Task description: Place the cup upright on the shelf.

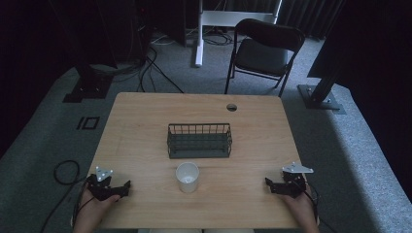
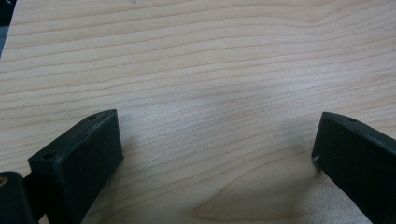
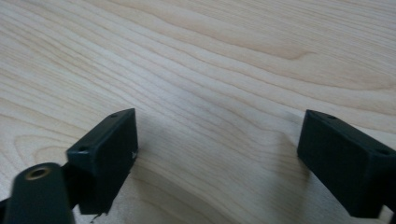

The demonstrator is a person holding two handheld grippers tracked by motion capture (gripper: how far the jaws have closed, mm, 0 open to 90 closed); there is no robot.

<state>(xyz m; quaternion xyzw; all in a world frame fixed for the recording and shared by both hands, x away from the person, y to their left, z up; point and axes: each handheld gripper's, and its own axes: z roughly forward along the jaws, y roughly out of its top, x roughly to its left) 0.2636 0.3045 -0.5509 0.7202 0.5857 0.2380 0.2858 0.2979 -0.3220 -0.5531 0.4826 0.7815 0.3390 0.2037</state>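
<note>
A white cup (image 1: 187, 176) stands upright on the wooden table (image 1: 145, 121), near the front middle. Just behind it sits a dark wire basket (image 1: 199, 141), which looks empty. My left gripper (image 1: 127, 186) rests at the table's front left, held by a hand, its jaws pointing toward the cup. It is open (image 2: 217, 135), with bare wood between the jaws. My right gripper (image 1: 268, 184) rests at the front right, also hand-held and pointing inward. It too is open (image 3: 217, 135) over bare wood.
A round cable hole (image 1: 231, 107) lies near the table's far edge. Beyond the table a black folding chair (image 1: 265, 48) stands on grey carpet, with cables (image 1: 145, 68) and dark stand bases (image 1: 87, 90) around it.
</note>
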